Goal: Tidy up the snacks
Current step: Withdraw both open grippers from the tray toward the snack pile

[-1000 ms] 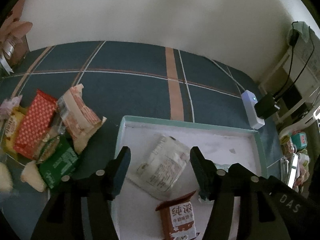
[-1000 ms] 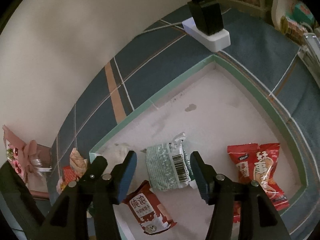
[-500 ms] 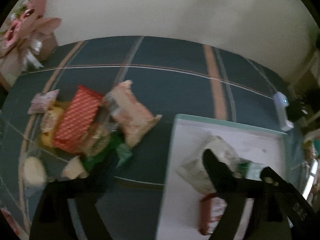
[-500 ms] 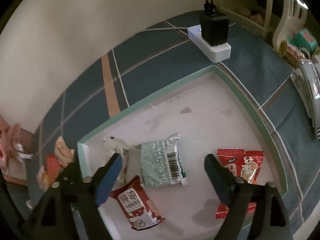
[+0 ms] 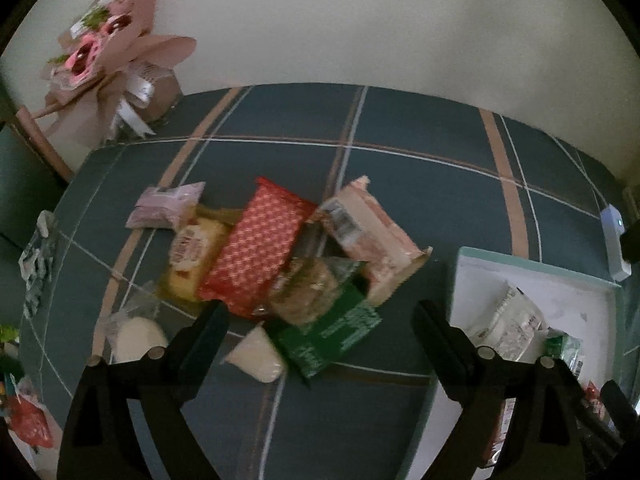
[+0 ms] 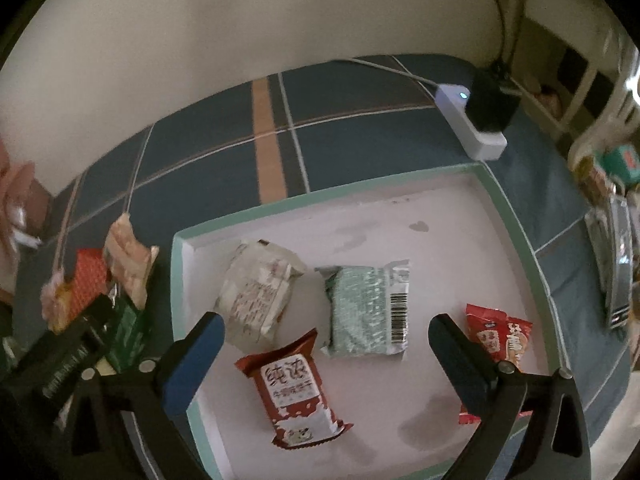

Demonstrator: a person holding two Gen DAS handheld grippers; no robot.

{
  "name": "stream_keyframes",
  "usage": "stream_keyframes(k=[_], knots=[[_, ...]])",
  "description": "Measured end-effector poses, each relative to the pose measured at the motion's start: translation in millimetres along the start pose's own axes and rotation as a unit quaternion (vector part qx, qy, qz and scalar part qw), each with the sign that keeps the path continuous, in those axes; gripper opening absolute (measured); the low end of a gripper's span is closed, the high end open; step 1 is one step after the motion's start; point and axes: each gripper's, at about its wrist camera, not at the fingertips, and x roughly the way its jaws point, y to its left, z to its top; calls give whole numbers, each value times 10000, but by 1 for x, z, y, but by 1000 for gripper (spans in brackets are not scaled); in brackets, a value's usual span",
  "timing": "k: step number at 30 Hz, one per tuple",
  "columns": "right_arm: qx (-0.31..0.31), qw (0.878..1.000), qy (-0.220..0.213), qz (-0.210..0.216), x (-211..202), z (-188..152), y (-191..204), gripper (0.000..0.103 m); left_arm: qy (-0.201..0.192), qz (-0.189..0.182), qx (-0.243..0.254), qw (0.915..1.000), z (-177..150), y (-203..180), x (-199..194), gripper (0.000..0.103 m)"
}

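A dark blue plaid cloth [image 5: 400, 184] covers the surface, which runs back to a pale wall. On it sits a shallow white tray with a mint-green rim [image 6: 280, 205], and beside the tray's left edge lies a loose heap of snacks on the cloth. Inside the tray four packets lie flat and apart: a white wrapper [image 6: 256, 294] toward the far left, a pale green packet with a barcode [image 6: 366, 310] in the middle, a brown-red packet with white lettering [image 6: 294, 394] nearer the camera, and a red packet [image 6: 498, 338] at the right, partly behind a finger. In the heap, a red patterned packet [image 5: 256, 246] overlaps a yellow one [image 5: 192, 256], a long pinkish packet [image 5: 368, 236] lies just beside it, a dark green packet [image 5: 332, 332] sits at the near edge, and a lilac packet [image 5: 168, 206] lies at the far left. The left gripper [image 5: 320, 340] hangs over the near edge of the heap, fingers spread wide and holding nothing. The right gripper [image 6: 326, 342] hangs over the tray, fingers likewise spread wide and empty. A wrapped pink bouquet [image 5: 108, 68] leans in the far corner, and a white power strip [image 6: 470, 126] with a black plug lies beyond the tray.
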Motion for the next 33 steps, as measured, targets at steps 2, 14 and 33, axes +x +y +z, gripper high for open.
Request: stream_keyframes(k=[2,14,33], knots=[[-99,9999,-67,-70,-4,-3,7,103,-11,17,-99,9999,-1,8,-3,93],[-381,9965,-184,-717,-15,-22,30,103,111,276,-275,9992,-16,27,-16,93],[-605,9973,408,-46,-11,-74,83,103,726,420,-102,9964,-25,91,-7,93]])
